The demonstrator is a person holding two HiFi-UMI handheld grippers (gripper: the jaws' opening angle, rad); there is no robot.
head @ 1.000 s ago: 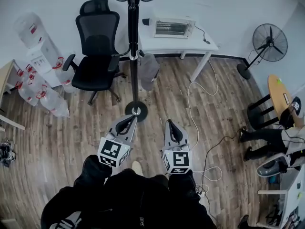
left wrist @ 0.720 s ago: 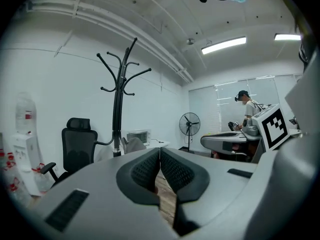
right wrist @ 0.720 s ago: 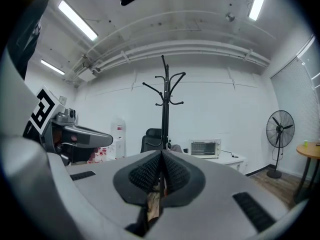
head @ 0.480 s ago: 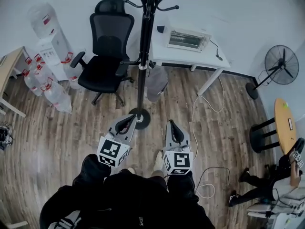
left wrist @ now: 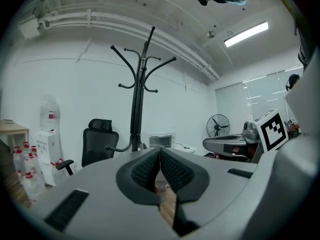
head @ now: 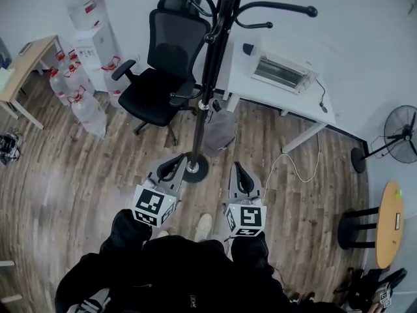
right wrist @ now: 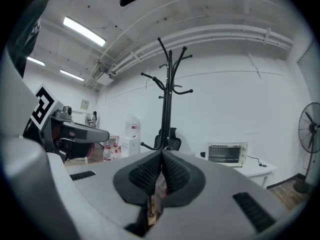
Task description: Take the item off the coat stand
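Note:
The black coat stand [head: 207, 83] rises from its round base [head: 193, 169] on the wood floor, just ahead of both grippers. A grey bag-like item [head: 219, 129] hangs low on it, beside the pole. My left gripper [head: 176, 161] is shut and empty, its tips just left of the base. My right gripper [head: 239, 167] is also shut and empty, to the right of the base. The stand [left wrist: 136, 99] appears in the left gripper view, and the stand [right wrist: 166, 94] in the right gripper view; the jaws hide the hanging item in both.
A black office chair [head: 168, 64] stands left of the stand. A white table [head: 306, 100] with a toaster oven [head: 280, 74] is behind it. A water dispenser and bottles [head: 91, 44] are at left, a fan [head: 399, 135] at right, a cable [head: 287, 165] on the floor.
The stand's base has drawn closer to the grippers and the room has slid across the head view as the person stepped forward. Both grippers stay shut.

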